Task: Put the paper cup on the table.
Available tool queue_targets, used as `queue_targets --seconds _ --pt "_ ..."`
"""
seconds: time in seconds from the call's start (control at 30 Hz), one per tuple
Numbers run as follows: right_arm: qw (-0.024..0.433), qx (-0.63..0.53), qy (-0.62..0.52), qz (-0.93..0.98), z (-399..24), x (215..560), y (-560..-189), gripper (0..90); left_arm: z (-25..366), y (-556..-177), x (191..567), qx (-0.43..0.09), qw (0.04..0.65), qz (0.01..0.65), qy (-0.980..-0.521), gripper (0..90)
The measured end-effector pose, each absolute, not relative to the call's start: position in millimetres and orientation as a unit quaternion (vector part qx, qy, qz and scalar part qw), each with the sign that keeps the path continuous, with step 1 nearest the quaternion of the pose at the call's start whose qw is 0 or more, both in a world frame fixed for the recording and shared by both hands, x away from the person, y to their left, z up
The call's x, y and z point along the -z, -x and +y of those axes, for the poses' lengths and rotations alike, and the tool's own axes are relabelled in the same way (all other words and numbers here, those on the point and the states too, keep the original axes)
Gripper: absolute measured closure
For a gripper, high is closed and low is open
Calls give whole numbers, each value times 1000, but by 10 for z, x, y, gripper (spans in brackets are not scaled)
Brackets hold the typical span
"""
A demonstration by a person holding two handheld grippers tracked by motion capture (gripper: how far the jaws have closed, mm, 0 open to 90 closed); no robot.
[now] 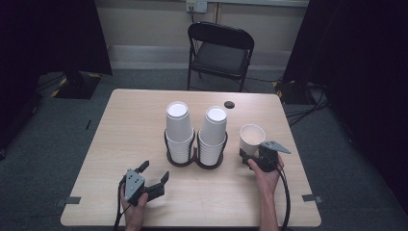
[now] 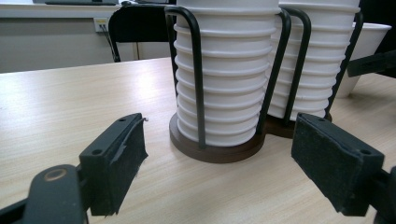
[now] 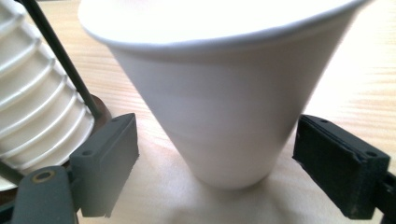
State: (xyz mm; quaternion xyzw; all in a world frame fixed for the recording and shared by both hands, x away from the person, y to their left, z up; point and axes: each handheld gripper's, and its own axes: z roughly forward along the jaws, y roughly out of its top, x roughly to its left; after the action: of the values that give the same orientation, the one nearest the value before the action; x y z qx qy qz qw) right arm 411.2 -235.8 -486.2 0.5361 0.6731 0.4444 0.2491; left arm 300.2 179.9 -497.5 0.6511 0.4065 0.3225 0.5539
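A single white paper cup [image 1: 252, 137] stands upright on the table, right of a black wire holder [image 1: 195, 161]. The holder keeps two stacks of upturned white cups, the left stack [image 1: 179, 127] and the right stack [image 1: 214, 130]. My right gripper [image 1: 252, 154] is open at the single cup's near side. In the right gripper view the cup [image 3: 224, 107] sits between the spread jaws of that gripper [image 3: 219, 149], with a gap on each side. My left gripper [image 1: 155, 171] rests open in front of the holder, empty; in its view that gripper [image 2: 222, 154] faces the left stack [image 2: 224, 70].
The wooden table [image 1: 130, 125] has a dark round hole [image 1: 229, 104] near its far edge. A black folding chair [image 1: 221, 50] stands behind it. In the left gripper view the holder's brown base [image 2: 215, 151] sits close ahead, the single cup [image 2: 369, 46] far right.
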Motion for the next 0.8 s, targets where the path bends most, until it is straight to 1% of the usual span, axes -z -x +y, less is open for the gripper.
queue_targets --seconds 0.13,0.47,0.57,0.63,0.8 --pt "257 -453 -537 664 -2373 4840 -3996 139 1794 -3004 4973 -326 549 406 -654 174" --pt "272 -488 -519 646 -2331 4790 -3698 150 1800 -2987 4974 -325 551 418 -645 169" --pt "269 -499 -510 647 -2312 4781 -3631 153 1790 -2978 4974 -330 547 421 -644 166" --pt "269 -514 -496 646 -2289 4772 -3567 186 1784 -2978 4971 -333 541 425 -646 161" --pt "279 -530 -481 640 -2210 4755 -3419 182 1793 -2969 4971 -333 541 430 -641 156"
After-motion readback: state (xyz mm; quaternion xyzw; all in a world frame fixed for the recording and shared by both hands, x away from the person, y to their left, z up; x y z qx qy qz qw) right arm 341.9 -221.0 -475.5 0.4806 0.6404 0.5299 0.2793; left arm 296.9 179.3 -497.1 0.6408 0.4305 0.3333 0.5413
